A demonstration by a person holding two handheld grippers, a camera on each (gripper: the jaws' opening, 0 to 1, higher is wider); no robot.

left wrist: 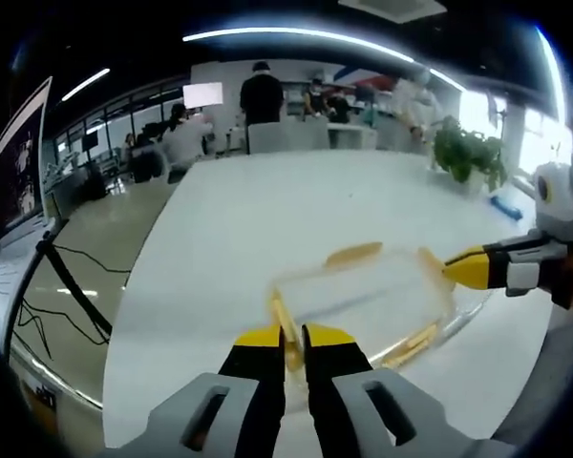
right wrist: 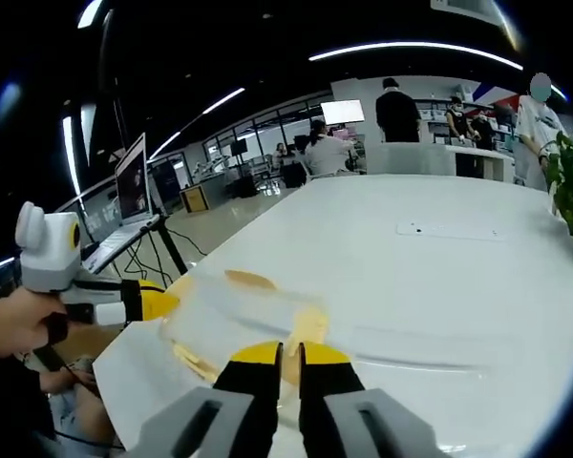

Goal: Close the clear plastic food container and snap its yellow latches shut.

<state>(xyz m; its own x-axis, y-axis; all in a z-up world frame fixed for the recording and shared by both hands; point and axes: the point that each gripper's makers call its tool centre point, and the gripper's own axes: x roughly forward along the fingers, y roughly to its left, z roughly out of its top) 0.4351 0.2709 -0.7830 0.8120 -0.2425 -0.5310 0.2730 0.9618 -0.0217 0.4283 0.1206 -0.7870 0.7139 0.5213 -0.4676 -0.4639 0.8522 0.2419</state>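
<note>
I had both the left gripper (left wrist: 293, 336) and right gripper (right wrist: 289, 355) clamped on the container's (left wrist: 363, 296) yellow latches (left wrist: 283, 320) on the table (left wrist: 267, 219).

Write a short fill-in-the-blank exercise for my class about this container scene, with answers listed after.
1. The clear container rests on a ____ table.
2. Its latches are coloured ____.
3. Beyond the table's far corner stands a potted ____.
4. The left claw has its jaws nearly ____.

Answers: white; yellow; plant; closed
</note>
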